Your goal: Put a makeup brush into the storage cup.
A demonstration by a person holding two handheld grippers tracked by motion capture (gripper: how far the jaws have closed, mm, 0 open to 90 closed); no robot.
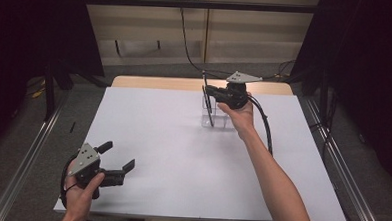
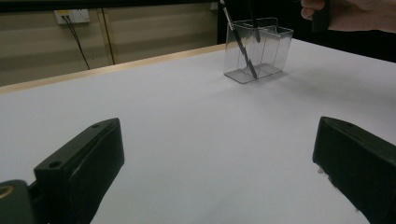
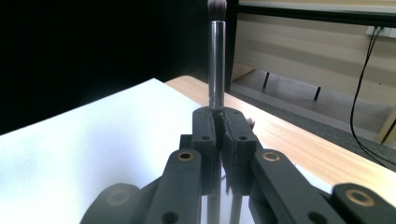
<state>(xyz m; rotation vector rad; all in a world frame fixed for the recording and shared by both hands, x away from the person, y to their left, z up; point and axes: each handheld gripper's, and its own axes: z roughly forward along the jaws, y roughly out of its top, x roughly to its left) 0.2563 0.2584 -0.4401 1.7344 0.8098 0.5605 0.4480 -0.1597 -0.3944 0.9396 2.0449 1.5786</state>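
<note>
While we hold the right tool (image 1: 208, 98) over the clear organizer (image 1: 215, 114), its jaws are pressed together on a slim makeup brush (image 1: 208, 103), pinching the handle partway along. From the right gripper view the brush (image 3: 216, 65) rises straight out of the closed jaws — a clear handle ending in a dark tuft of bristles at the top. Seen from the left gripper view, the organizer (image 2: 259, 49) is a see-through box with dividers, and the brush (image 2: 240, 42) leans inside it, its lower end down near the floor of the compartment on the box's left end; whether the tip touches the bottom we cannot tell. That organizer stands on the white counter (image 1: 182, 155) toward its far edge, just in front of the strip of bare wood. Our left tool (image 1: 117, 162) rests well apart from the organizer, at the counter's near left corner — its jaws spread wide with nothing between them, pointing across the bare sheet toward the box.
</note>
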